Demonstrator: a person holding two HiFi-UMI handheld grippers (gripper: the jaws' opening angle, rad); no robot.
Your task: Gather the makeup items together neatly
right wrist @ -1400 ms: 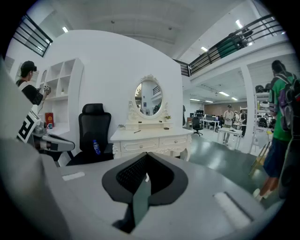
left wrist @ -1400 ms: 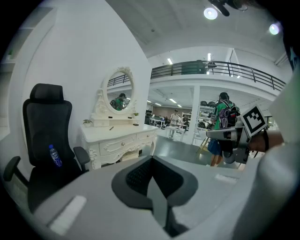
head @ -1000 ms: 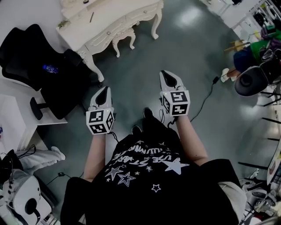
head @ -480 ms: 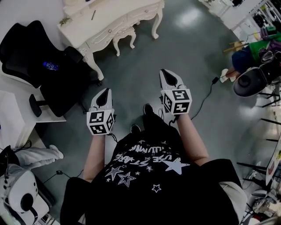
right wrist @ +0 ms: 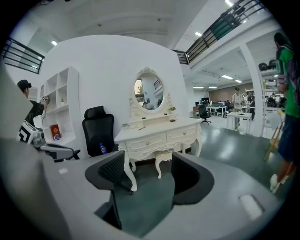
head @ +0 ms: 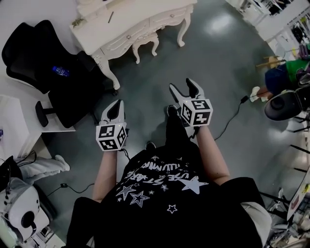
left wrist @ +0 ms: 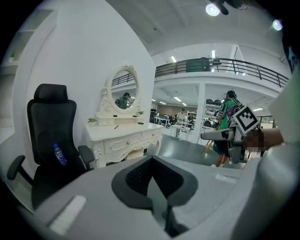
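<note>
The makeup items (head: pixel 111 17), too small to tell apart, wait on the white dressing table's worktop (head: pixel 145 14), well away from you; nothing looks gathered yet. Your left gripper (head: pixel 117 104) has its jaws clenched on nothing. Your right gripper (head: pixel 182 85) has just been opening its jaws, empty. A black chair (head: pixel 53 72) flanks the table, and grey floor (head: pixel 218 63) lies between.

I see a white dressing table (head: pixel 138 14) and a black chair (head: pixel 38 55). The left gripper (head: pixel 117 103) and right gripper (head: pixel 182 85) carry black-and-white patterned cubes.
</note>
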